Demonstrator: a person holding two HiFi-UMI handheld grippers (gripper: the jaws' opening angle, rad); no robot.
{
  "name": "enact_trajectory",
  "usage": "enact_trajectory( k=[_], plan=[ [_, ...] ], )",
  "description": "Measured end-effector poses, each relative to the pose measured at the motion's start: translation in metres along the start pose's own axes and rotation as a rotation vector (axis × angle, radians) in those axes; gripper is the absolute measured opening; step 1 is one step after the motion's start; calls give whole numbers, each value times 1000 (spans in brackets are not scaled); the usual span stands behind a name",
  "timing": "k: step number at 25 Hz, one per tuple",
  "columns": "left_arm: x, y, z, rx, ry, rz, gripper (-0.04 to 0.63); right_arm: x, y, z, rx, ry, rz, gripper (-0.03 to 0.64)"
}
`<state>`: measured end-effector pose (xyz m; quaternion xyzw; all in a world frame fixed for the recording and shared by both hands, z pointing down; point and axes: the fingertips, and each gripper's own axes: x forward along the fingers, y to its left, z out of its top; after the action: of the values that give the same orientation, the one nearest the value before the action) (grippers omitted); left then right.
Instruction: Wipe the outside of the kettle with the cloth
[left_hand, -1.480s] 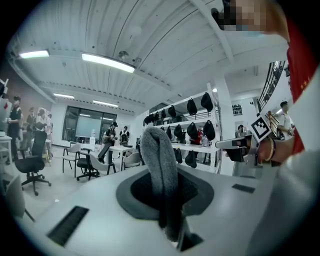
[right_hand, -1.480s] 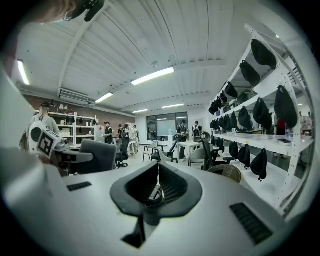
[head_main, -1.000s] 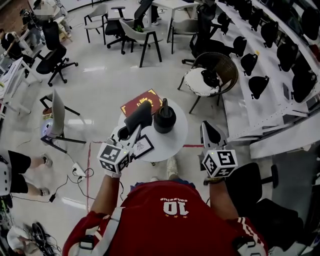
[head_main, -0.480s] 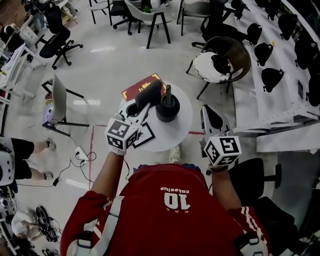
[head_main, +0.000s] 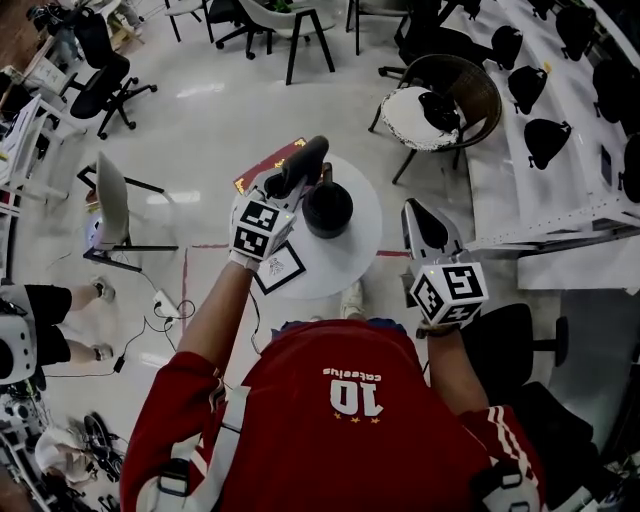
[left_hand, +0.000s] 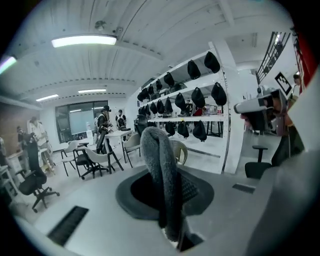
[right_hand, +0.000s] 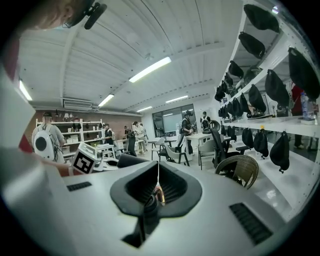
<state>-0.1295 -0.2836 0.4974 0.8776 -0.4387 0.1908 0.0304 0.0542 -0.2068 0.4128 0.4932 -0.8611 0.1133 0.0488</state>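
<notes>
A black kettle (head_main: 327, 207) stands on a small round white table (head_main: 350, 252) in the head view. My left gripper (head_main: 283, 184) is shut on a dark grey cloth (head_main: 303, 163), which hangs just left of the kettle's top and looks close to touching it. In the left gripper view the folded cloth (left_hand: 160, 170) sticks up between the shut jaws and hides the kettle. My right gripper (head_main: 413, 210) is off the table's right edge, held level, its jaws pressed together on nothing (right_hand: 156, 186).
A red book (head_main: 262, 169) lies at the table's far left under the cloth, and a framed card (head_main: 279, 268) at its near left. A wicker chair (head_main: 443, 105) stands beyond the table, with office chairs farther back. Shelves with black bags (head_main: 548, 140) run along the right.
My left gripper has carried the cloth forward and right, from over the table's near left to beside the kettle's top. The right gripper has stayed about where it was.
</notes>
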Motion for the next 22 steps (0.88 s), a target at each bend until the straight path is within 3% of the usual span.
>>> enact_trajectory(
  k=[3,8,10,22],
  plan=[
    [20,4,-11,62,53,14,48,0,-4,-5,12,9,1,17],
    [45,-2,-41,308,204,5,48,-2,-8,-9,22,18,-2,17],
    [51,-9,-51,360,238,-19,48,-4,-10,-10,23,20,-8,17],
    [63,-50,-76,298,301,-164,48,-15,-11,-17,26,31,-25,17]
  ],
)
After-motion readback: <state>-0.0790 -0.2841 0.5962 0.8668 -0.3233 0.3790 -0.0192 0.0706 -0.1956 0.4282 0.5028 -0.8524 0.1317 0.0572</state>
